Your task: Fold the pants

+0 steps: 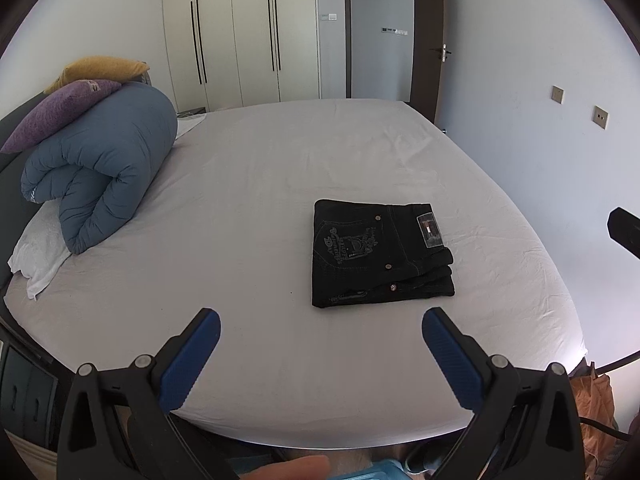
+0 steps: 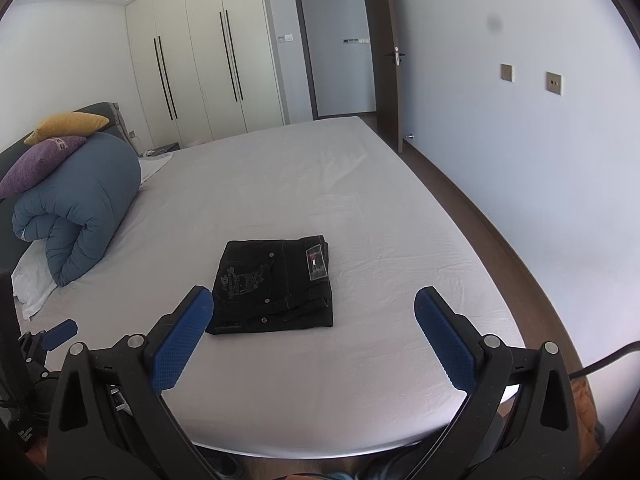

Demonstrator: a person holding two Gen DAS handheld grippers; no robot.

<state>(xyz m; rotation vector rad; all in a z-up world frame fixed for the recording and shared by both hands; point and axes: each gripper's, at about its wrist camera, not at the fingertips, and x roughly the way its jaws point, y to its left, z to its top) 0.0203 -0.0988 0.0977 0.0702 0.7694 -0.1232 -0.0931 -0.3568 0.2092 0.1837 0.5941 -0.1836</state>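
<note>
The left tool [image 1: 321, 330] hangs with its blue-padded fingers [image 1: 188, 364] spread wide, nothing between them. The right tool [image 2: 313, 310] is likewise spread wide and empty. A fingertip [image 1: 288, 468] shows blurred at the near edge.

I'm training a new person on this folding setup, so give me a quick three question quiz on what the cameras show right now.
1. True or false: the pants lie folded on the bed.
2. Which is holding cloth: A the left gripper, B the right gripper, C neither?
3. What lies on top of the rolled blue duvet?

Key:
1. True.
2. C; both are open and clear of the pants.
3. A purple pillow, with a yellow pillow beyond it.
</note>
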